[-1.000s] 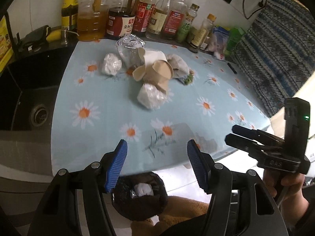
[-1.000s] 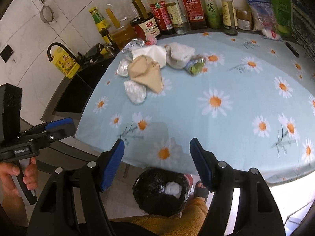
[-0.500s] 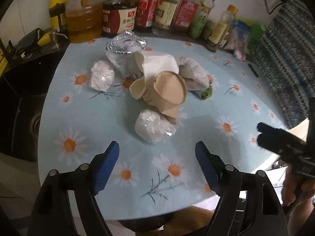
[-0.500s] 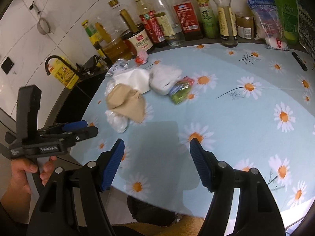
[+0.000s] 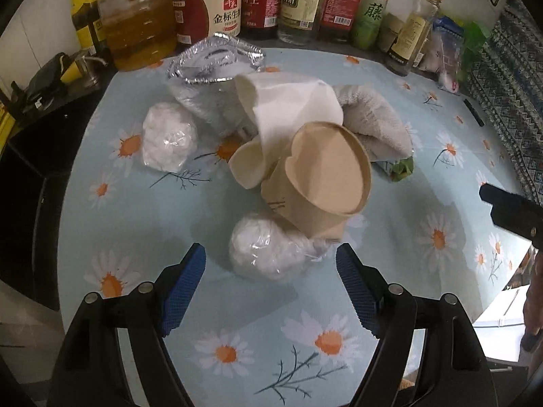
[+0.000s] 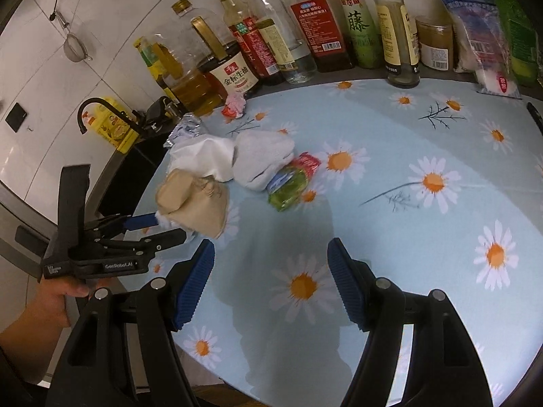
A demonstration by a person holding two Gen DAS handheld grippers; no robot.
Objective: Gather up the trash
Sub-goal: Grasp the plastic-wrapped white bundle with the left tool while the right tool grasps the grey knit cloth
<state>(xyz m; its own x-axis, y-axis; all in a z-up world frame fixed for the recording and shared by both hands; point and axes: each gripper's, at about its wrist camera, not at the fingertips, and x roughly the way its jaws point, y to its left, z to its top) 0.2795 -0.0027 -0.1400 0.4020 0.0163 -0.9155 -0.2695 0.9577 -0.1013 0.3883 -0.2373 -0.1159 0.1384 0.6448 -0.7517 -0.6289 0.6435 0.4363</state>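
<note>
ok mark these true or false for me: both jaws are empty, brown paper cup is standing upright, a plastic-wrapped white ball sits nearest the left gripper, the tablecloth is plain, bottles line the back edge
1. Both grippers hold nothing. True: the left gripper and the right gripper have open jaws with nothing between the pads.
2. The brown paper cup stands upright. False: it lies tipped on its side.
3. A plastic-wrapped white ball lies nearest the left gripper. True.
4. The tablecloth is plain. False: it is light blue with daisies.
5. Bottles line the back edge. True.
</note>
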